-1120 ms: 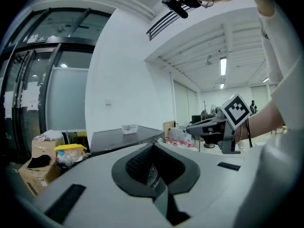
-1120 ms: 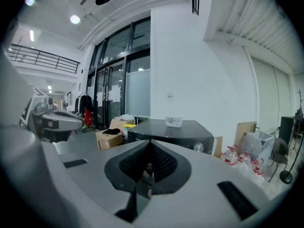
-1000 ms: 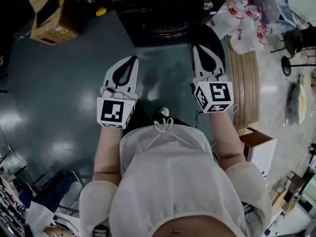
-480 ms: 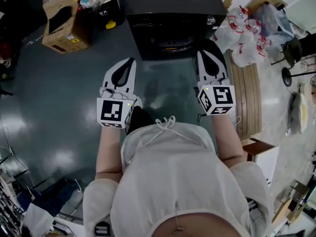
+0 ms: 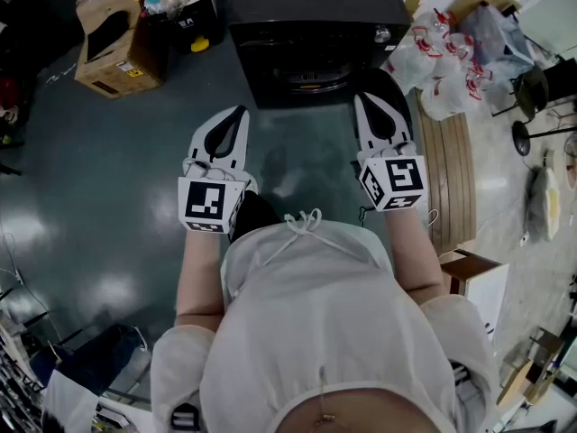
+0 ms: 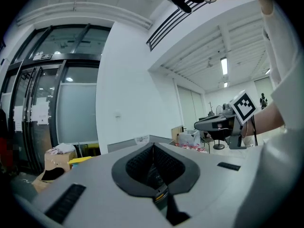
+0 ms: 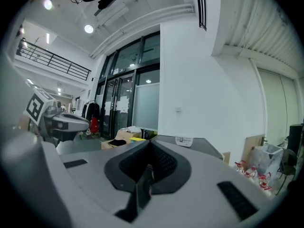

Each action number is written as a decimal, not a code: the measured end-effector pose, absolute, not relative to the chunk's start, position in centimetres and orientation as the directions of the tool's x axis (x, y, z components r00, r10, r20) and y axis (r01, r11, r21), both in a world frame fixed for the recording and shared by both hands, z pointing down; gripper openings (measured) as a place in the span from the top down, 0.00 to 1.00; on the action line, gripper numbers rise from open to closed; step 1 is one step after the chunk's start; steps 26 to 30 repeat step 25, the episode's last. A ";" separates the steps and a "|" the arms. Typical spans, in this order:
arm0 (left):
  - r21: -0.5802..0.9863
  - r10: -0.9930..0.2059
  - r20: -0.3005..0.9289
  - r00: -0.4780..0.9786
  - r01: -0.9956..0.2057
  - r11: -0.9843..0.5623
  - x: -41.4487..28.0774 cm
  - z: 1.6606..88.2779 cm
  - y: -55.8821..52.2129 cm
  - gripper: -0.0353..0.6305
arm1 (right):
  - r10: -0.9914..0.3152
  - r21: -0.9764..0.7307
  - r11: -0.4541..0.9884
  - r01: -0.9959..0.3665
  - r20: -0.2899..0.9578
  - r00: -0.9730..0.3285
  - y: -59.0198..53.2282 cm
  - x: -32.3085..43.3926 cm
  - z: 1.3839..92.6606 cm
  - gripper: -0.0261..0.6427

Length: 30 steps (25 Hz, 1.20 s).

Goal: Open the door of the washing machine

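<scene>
Both tools are smooth white wedges with black ribbed pads set in a teardrop hollow. The left gripper (image 5: 242, 108) has its jaws pressed together, tips meeting in a point with nothing pinched. The right gripper (image 5: 361, 97) is likewise closed and empty. Just ahead of both tips stands the washing machine (image 5: 315, 12), a dark boxy cabinet, its round door (image 5: 311, 72) facing them. A cardboard box (image 5: 108, 48) sits off beyond the left tool, and crinkled white plastic bags (image 5: 433, 52) lie to the right tool's outer side.
</scene>
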<state>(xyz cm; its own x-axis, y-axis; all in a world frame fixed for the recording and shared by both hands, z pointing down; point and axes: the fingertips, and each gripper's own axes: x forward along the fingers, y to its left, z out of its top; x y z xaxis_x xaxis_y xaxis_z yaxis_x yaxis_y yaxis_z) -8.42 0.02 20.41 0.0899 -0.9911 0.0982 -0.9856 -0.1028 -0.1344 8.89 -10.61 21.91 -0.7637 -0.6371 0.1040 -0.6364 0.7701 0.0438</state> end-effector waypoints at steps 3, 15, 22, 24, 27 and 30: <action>-0.144 -0.990 0.104 0.093 -0.984 -0.107 -8.1 20.8 0.4 0.91 | -0.635 0.034 0.771 -0.636 0.111 -0.764 -10.3 9.3 22.3 0.96; -0.132 -0.988 0.110 0.107 -0.984 -0.121 -6.6 21.5 0.7 0.91 | -0.649 0.027 0.760 -0.650 0.088 -0.755 -9.3 10.7 22.1 0.96; -0.151 -0.989 0.109 0.098 -0.982 -0.113 -6.2 21.3 0.6 0.91 | -0.646 0.040 0.763 -0.646 0.089 -0.758 -9.1 11.3 22.4 0.96; -0.155 -0.990 0.104 0.091 -0.982 -0.106 -6.3 21.1 0.5 0.91 | -0.646 0.046 0.763 -0.645 0.092 -0.758 -9.0 11.5 22.5 0.96; -0.157 -0.991 0.101 0.087 -0.982 -0.103 -6.3 21.0 0.5 0.91 | -0.645 0.048 0.763 -0.644 0.093 -0.758 -9.0 11.6 22.6 0.96; -0.157 -0.991 0.101 0.087 -0.982 -0.103 -6.3 21.0 0.5 0.91 | -0.645 0.048 0.763 -0.644 0.093 -0.758 -9.0 11.6 22.6 0.96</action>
